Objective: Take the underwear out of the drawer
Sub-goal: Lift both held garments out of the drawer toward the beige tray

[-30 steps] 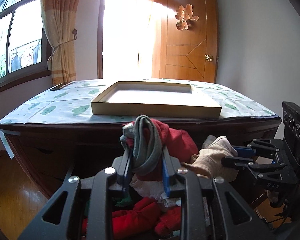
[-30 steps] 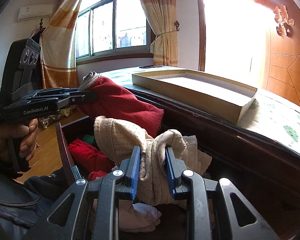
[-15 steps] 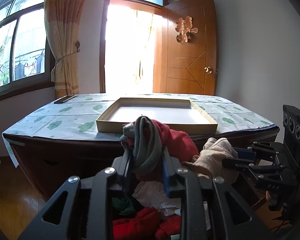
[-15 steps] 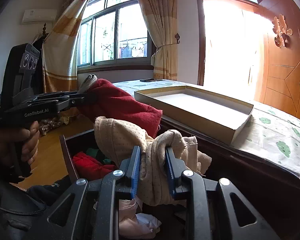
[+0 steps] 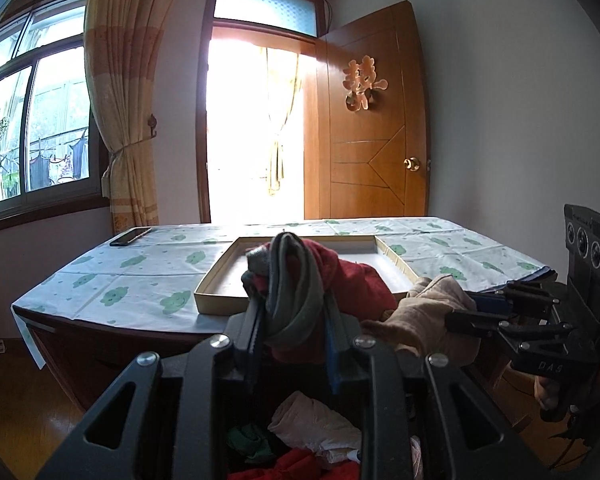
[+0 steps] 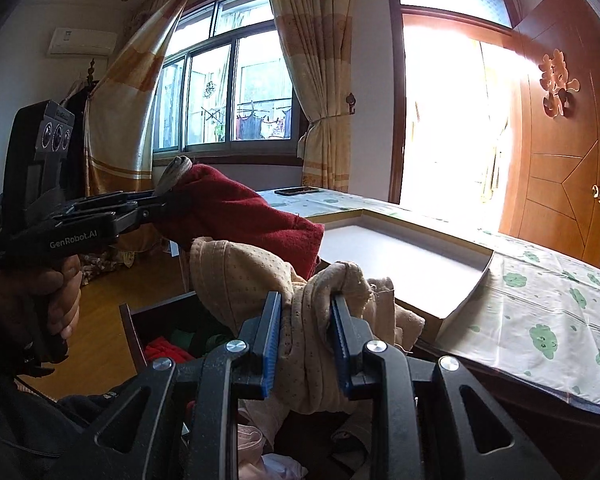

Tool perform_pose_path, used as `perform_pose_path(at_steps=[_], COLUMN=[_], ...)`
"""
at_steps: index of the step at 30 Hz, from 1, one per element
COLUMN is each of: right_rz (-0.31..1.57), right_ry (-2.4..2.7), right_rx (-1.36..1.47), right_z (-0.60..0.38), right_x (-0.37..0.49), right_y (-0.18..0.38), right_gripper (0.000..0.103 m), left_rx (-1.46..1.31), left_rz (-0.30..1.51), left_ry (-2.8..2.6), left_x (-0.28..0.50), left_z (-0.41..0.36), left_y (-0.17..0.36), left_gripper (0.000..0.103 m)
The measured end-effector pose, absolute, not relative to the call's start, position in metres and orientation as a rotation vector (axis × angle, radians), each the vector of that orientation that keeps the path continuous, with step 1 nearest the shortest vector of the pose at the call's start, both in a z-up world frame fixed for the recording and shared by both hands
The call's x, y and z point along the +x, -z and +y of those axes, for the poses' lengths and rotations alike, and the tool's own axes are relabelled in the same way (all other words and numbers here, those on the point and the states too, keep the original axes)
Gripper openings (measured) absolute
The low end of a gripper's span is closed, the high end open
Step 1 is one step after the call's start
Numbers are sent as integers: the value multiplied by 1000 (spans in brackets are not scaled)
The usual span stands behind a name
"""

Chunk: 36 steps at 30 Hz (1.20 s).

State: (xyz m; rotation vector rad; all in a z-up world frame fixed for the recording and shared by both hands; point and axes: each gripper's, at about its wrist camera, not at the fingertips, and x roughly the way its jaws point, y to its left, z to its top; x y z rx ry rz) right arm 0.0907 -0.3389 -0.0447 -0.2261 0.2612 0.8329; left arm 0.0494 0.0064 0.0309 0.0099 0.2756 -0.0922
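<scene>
Right wrist: hand-held gripper [image 6: 305,332] clamping beige underwear [image 6: 252,276]

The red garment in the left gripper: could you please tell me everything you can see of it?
The red garment looks like thick, fuzzy dark-red knit with a grey band bunched at its top. The left gripper is shut on that gathered end, holding it in the air above the open drawer, in front of the shallow box. Its loose end hangs toward the beige garment, apparently resting against it.
</scene>
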Motion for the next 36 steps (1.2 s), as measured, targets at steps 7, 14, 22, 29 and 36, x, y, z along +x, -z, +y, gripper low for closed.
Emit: perform_pose_path(at_steps=[7, 14, 22, 29, 36], right_rz=[240, 219, 211, 235, 261], right_ry=[-821, -804, -775, -730, -682], right_rx=[-223, -234, -252, -260, -286], right_z=[-340, -339, -335, -333, -332], right_x=[92, 95, 115, 142, 173], right_y=[37, 25, 8, 1, -5], right_gripper=[26, 26, 26, 26, 26], left_rx=[17, 32, 68, 96, 121], left_rz=[246, 222, 190, 194, 204], left_ry=[84, 80, 73, 56, 32], left_x=[54, 64, 88, 121, 152], left_z=[4, 0, -5, -11, -16], left_y=[-40, -48, -64, -70, -75], left_gripper=[24, 24, 24, 24, 24])
